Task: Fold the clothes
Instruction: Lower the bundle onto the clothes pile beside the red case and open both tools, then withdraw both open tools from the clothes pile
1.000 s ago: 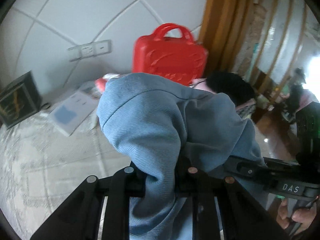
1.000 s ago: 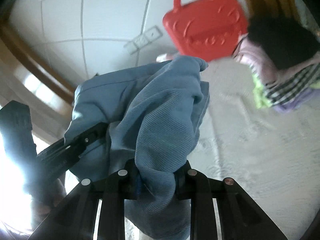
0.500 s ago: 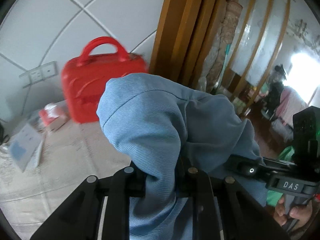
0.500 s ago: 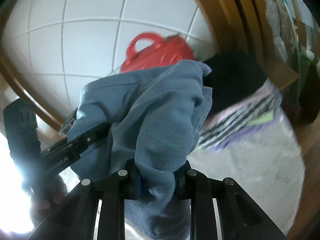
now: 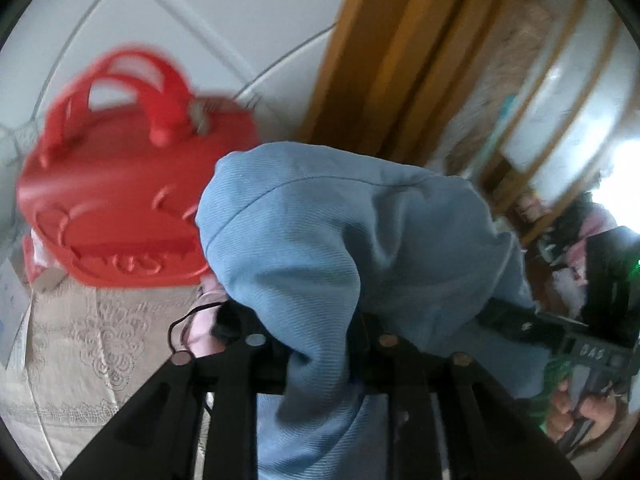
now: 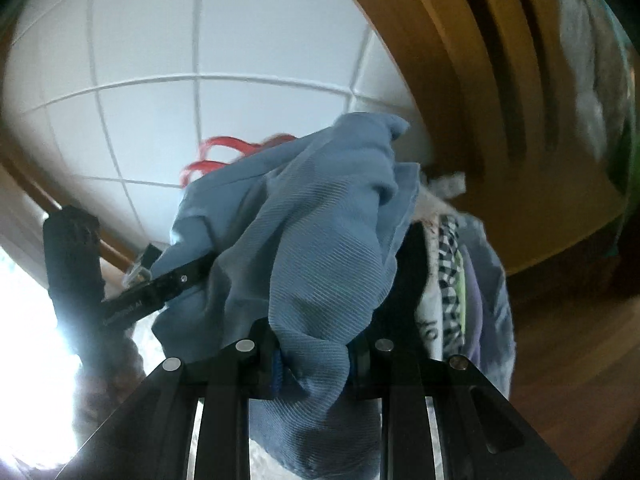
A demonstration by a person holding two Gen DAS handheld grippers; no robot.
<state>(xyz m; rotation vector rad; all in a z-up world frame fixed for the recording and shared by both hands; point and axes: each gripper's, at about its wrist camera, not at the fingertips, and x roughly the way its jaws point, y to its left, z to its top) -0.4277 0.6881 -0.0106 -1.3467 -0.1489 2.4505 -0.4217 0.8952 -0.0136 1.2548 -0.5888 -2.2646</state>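
A light blue ribbed garment (image 5: 340, 240) hangs bunched between both grippers, lifted off the bed. My left gripper (image 5: 320, 344) is shut on one bunch of the blue garment. My right gripper (image 6: 316, 356) is shut on another bunch of the same garment (image 6: 320, 248). The right gripper's body (image 5: 560, 340) shows at the right of the left wrist view, its handle in a hand. The left gripper's body (image 6: 132, 296) shows at the left of the right wrist view. The fabric hides both pairs of fingertips.
A red plastic case (image 5: 120, 192) stands at the white tiled wall on the beige lace bedspread (image 5: 80, 340). A stack of folded clothes (image 6: 452, 280), checked and purple, lies right behind the garment. A pink item (image 5: 200, 328) lies nearby. A wooden frame (image 6: 480, 80) is at right.
Both grippers have swung to the right with the blue garment. The red case has slid left in the views and the clothes stack is now close behind the garment.
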